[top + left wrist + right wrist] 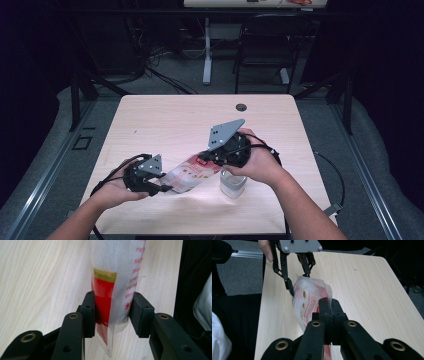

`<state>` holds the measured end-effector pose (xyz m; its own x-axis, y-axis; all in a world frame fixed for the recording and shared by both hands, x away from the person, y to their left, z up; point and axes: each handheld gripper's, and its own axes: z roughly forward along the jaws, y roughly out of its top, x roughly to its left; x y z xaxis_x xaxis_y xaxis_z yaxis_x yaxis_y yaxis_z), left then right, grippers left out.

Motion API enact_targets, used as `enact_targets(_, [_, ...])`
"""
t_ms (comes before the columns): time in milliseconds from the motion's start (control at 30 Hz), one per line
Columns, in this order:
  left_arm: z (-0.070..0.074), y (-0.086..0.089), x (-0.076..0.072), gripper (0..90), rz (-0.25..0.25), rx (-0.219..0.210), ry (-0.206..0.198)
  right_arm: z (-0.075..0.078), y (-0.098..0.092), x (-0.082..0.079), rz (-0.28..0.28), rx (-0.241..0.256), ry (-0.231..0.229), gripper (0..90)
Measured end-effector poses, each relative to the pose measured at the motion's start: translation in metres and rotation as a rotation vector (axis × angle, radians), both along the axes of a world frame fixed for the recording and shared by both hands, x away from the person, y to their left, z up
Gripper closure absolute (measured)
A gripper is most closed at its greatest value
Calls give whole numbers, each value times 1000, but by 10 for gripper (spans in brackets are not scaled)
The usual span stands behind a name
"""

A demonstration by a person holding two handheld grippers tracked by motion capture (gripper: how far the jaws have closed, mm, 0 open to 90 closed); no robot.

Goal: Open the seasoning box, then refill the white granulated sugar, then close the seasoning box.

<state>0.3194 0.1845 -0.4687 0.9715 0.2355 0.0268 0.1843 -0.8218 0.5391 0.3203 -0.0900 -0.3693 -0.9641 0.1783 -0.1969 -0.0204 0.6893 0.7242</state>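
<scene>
left gripper (161,189): clamps pouch (192,173) bottom | right gripper (205,159): pinches top, stretching it taut | cup (233,184): below right hand, likely for pouring

Lab: black curtains, floor cables (165,80), bare wood desk (165,115).

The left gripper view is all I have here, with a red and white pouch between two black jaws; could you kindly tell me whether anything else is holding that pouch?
Observer: Yes. The right gripper is shut on the other end of the pouch.
Operator: Thank you. Is the pouch lying flat on the table?
Observer: No, in the high view it spans between the two grippers above the table.
Operator: Is anything else nearby?
Observer: A small clear container stands just under the right hand.
</scene>
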Motion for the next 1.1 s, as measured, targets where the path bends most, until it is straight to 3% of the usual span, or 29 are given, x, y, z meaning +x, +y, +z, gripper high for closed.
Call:
enact_targets(233, [8,1,1,611,-13,39,7,-3,-4,-1,-4,10,3,900])
enact_targets(667, [13,1,3,616,-18,54,7,-4,-8,-1,-10,7,8,900])
enact_targets(1100, [23,-2,5,618,-31,108,1,-5,-12,0,-14,10,12,900])
